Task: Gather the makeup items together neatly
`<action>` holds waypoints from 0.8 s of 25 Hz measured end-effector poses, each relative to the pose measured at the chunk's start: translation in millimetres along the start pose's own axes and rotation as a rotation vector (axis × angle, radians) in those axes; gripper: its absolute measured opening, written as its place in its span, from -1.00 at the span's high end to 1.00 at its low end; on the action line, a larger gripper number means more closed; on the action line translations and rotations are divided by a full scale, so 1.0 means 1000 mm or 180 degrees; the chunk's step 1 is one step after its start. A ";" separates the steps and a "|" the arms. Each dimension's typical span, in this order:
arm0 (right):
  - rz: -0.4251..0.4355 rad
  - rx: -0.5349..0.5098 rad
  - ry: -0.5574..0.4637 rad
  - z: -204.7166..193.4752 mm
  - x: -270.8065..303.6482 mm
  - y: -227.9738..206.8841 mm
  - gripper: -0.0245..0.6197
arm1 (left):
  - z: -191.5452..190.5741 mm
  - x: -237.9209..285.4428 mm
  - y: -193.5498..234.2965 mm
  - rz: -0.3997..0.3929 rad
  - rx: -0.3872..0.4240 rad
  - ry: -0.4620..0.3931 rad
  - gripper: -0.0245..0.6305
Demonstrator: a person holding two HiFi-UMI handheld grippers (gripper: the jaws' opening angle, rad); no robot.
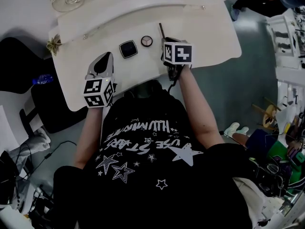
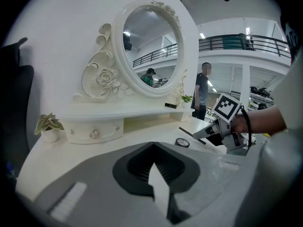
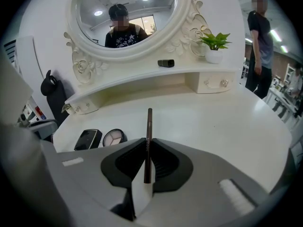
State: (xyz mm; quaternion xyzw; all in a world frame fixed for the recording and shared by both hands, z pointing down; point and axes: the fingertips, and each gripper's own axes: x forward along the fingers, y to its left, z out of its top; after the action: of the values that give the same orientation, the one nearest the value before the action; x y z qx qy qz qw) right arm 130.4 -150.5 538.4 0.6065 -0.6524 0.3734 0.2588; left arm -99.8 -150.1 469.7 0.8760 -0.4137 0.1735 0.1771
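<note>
You are leaning over the white dressing table (image 1: 205, 27). Your left gripper (image 2: 152, 148) is hovering with its jaws pressed together, empty. The black square compact (image 1: 128, 48) and the round compact (image 1: 147, 41) are lying side by side, and just right of them your right gripper (image 3: 147, 143) is pinching a slim brown pencil (image 3: 149, 126).

On the table (image 1: 205, 27), the square compact (image 1: 128, 48) lies just left of the round compact (image 1: 147, 41). Both are left of the pencil (image 3: 149, 119), which is clamped in the right claw (image 3: 147, 143). Behind them a shelf (image 3: 142, 79) carries a small tube (image 3: 165, 63), with a potted plant (image 3: 214, 44) to its right and the mirror (image 3: 125, 13) above. The left claw (image 2: 152, 145) hangs over the table's near left part.
</note>
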 end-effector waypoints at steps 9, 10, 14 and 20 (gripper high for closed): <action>-0.0176 -0.0133 0.0140 -0.014 0.006 0.004 0.71 | -0.007 -0.005 0.005 -0.0067 0.0007 0.0039 0.93; -0.0193 -0.0142 0.0152 -0.014 0.006 0.003 0.71 | -0.007 -0.005 0.005 -0.0077 0.0008 0.0041 0.93; -0.0276 -0.0184 0.0178 -0.016 0.006 0.003 0.71 | -0.010 -0.006 0.005 -0.0103 0.0010 0.0049 0.93; -0.0275 -0.0258 0.0161 -0.017 0.009 0.009 0.56 | -0.011 -0.008 0.013 -0.0129 0.0001 0.0034 0.93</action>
State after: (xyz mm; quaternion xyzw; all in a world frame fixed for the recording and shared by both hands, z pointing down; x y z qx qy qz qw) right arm 118.4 -142.6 553.5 0.6136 -0.6334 0.3503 0.3155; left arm -116.2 -147.1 477.9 0.8833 -0.3948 0.1745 0.1827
